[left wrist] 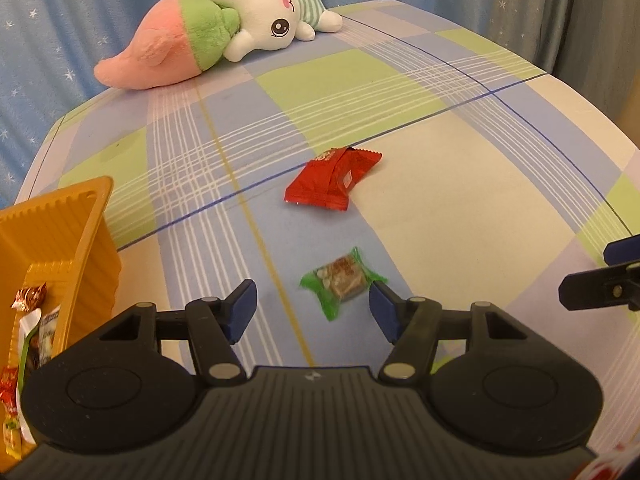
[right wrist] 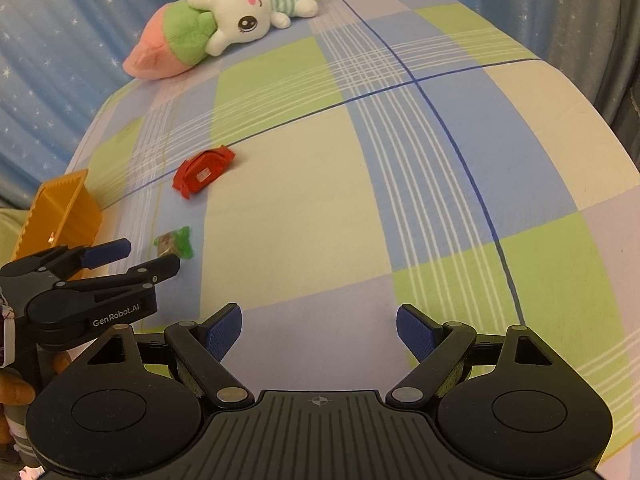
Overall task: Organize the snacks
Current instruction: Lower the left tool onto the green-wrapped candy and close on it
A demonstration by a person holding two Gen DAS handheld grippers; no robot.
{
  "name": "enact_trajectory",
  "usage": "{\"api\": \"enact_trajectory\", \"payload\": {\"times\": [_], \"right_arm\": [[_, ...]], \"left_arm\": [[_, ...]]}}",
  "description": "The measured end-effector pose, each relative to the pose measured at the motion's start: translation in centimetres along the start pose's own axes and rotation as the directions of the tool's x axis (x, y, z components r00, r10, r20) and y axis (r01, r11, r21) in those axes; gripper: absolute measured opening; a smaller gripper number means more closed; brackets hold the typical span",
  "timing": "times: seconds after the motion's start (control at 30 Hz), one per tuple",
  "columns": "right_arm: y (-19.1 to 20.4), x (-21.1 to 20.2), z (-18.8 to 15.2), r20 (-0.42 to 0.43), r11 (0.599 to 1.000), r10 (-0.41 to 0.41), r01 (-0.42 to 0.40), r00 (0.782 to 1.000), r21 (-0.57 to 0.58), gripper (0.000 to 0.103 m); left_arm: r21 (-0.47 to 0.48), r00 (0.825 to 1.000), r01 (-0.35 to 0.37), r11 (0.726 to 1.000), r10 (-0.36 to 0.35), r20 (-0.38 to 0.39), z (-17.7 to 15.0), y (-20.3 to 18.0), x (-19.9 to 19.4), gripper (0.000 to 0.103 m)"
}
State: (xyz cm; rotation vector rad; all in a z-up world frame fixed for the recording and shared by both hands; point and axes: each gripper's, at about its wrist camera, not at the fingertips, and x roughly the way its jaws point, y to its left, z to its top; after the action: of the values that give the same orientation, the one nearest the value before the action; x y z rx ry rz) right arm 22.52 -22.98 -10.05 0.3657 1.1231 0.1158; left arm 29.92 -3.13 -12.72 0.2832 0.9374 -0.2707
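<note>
The work surface is a bed (right wrist: pixel 320 208) under a blue, green and cream plaid sheet; starred blue curtains (left wrist: pixel 48 32) hang behind. Left gripper (left wrist: pixel 312 308) and right gripper (right wrist: pixel 319 330) stand open, empty. The green snack (left wrist: pixel 340 280) lies on the sheet between the left fingertips, near the orange basket (left wrist: pixel 80 216).

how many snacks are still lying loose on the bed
2. A green-wrapped snack lies between the open left gripper's fingers, untouched. A red packet lies farther up the checked sheet. More snacks are already in the orange basket, partly hidden.
</note>
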Motion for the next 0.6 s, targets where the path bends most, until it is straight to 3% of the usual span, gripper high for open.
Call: {"api": "enact_trajectory", "payload": {"times": [0.2, 0.5, 0.6], "right_arm": [[-0.5, 0.2, 0.6, -0.001, 1.0, -0.009, 0.009, 1.0, 0.022, 0.084], [-0.4, 0.7, 1.4, 0.0, 1.0, -0.013, 0.013, 1.0, 0.015, 0.084], [0.0, 1.0, 1.9, 0.005, 1.0, -0.007, 0.007, 1.0, 0.0, 0.084]], "left_arm": [[0.002, 1.0, 0.004, 1.0, -0.004, 0.005, 0.8, 0.1, 0.9, 0.059], [0.004, 0.998, 0.064, 0.998, -0.064, 0.016, 1.0, 0.3, 1.1, 0.023], [0.001, 0.998, 0.064, 0.998, -0.064, 0.02, 0.8, 0.4, 1.0, 0.022]]}}
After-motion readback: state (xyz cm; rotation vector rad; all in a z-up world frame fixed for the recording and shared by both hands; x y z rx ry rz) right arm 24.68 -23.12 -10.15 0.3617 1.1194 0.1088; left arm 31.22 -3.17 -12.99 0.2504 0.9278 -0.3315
